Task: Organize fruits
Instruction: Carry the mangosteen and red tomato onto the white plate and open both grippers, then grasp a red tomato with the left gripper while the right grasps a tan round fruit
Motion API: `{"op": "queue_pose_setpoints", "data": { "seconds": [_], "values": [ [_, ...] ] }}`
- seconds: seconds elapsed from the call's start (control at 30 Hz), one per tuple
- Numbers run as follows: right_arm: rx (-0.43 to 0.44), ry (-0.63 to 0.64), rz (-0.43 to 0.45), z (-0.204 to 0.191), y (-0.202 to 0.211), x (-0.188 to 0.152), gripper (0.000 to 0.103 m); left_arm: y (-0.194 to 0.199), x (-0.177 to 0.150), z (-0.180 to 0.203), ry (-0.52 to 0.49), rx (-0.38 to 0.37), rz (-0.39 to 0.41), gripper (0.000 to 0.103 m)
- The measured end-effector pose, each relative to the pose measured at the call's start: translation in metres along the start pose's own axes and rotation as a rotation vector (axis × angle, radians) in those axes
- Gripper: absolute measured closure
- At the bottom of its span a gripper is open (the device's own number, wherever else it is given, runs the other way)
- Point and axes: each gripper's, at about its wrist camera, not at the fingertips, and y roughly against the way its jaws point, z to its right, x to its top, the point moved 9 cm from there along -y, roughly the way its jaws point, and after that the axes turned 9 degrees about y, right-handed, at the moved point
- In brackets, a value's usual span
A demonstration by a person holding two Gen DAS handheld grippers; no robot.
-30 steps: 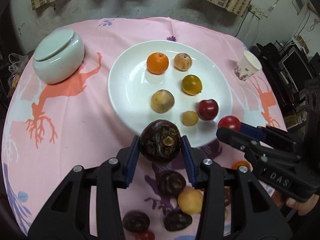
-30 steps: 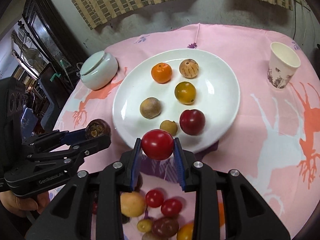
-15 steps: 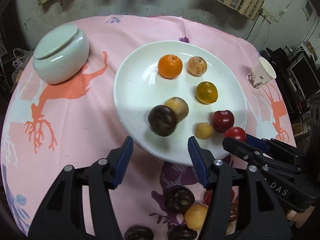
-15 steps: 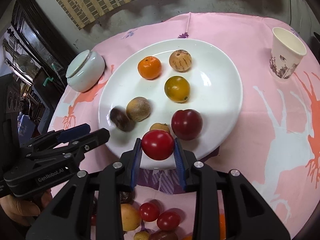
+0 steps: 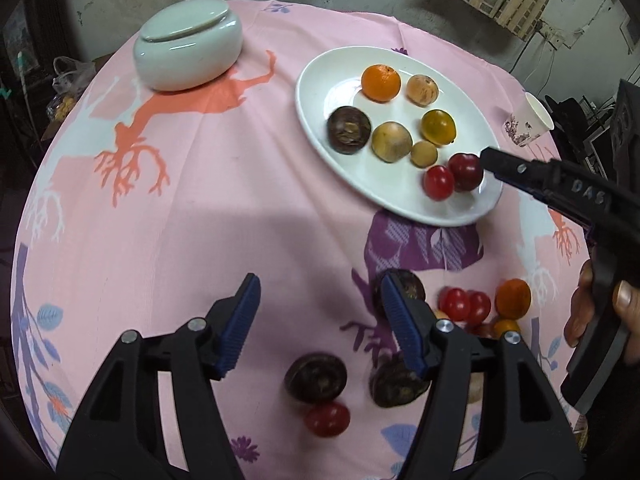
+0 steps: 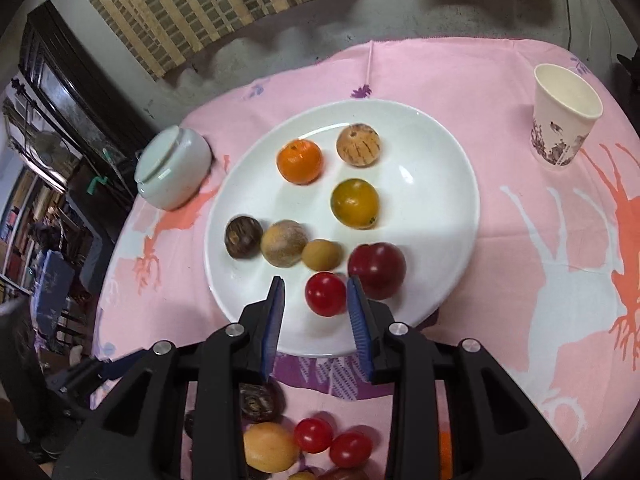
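Observation:
The white plate (image 6: pixel 432 184) holds several fruits: an orange (image 6: pixel 300 160), a yellow tomato (image 6: pixel 355 203), a dark plum (image 6: pixel 378 270) and a dark brown round fruit (image 6: pixel 243 237) near its left rim. My right gripper (image 6: pixel 316 286) hangs over the plate's near edge with its jaws opening. A red cherry tomato (image 6: pixel 325 294) lies on the plate between them, and the pads are off it. My left gripper (image 5: pixel 319 292) is open and still widening over bare pink cloth, nothing between its fingers. In the left wrist view the dark fruit (image 5: pixel 349 130) and the tomato (image 5: pixel 439 183) rest on the plate (image 5: pixel 384 196).
Loose fruit lies on the cloth near me: dark brown ones (image 5: pixel 315 378), red tomatoes (image 5: pixel 464 304) and an orange one (image 5: pixel 513 298). A lidded white ceramic jar (image 5: pixel 188 56) stands far left, a paper cup (image 6: pixel 564 124) far right. A hand (image 5: pixel 580 316) holds the right gripper.
The left gripper opened, dropped the dark brown fruit on the plate and drew back over the cloth. The right jaws parted, and the red tomato now rests on the plate.

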Motion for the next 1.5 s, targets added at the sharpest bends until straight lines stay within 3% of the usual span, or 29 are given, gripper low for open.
{"op": "queue_pose_setpoints", "data": {
  "seconds": [0.07, 0.1, 0.4, 0.7, 0.83, 1.03, 1.2, 1.3, 1.5],
  "values": [
    [-0.025, -0.004, 0.014, 0.005, 0.013, -0.006, 0.041, 0.004, -0.007, -0.004, -0.006, 0.001, 0.001, 0.038],
    [-0.039, -0.003, 0.027, 0.008, 0.02, -0.01, 0.04, 0.005, -0.01, -0.006, -0.008, 0.004, 0.001, 0.038],
    [-0.051, -0.055, -0.034, 0.031, 0.055, -0.084, 0.039, 0.004, -0.056, -0.013, -0.021, 0.013, -0.057, 0.036],
    [-0.039, -0.089, -0.106, 0.027, 0.072, -0.156, 0.039, -0.011, -0.113, -0.019, -0.028, 0.023, -0.143, 0.039],
    [-0.024, -0.082, -0.113, 0.02, 0.077, -0.164, 0.039, -0.017, -0.119, -0.02, -0.014, 0.027, -0.162, 0.051],
    [-0.006, -0.062, -0.106, 0.01, 0.08, -0.161, 0.039, -0.019, -0.118, -0.017, -0.03, 0.046, -0.153, 0.052],
    [0.004, -0.045, -0.118, 0.004, 0.076, -0.162, 0.039, -0.019, -0.116, -0.017, -0.05, 0.061, -0.145, 0.062],
    [0.009, -0.037, -0.128, 0.001, 0.073, -0.164, 0.039, -0.019, -0.116, -0.014, -0.052, 0.039, -0.15, 0.073],
    [0.003, 0.04, -0.156, -0.011, 0.067, -0.17, 0.039, -0.02, -0.116, -0.01, -0.048, 0.044, -0.143, 0.074]
  ]
}}
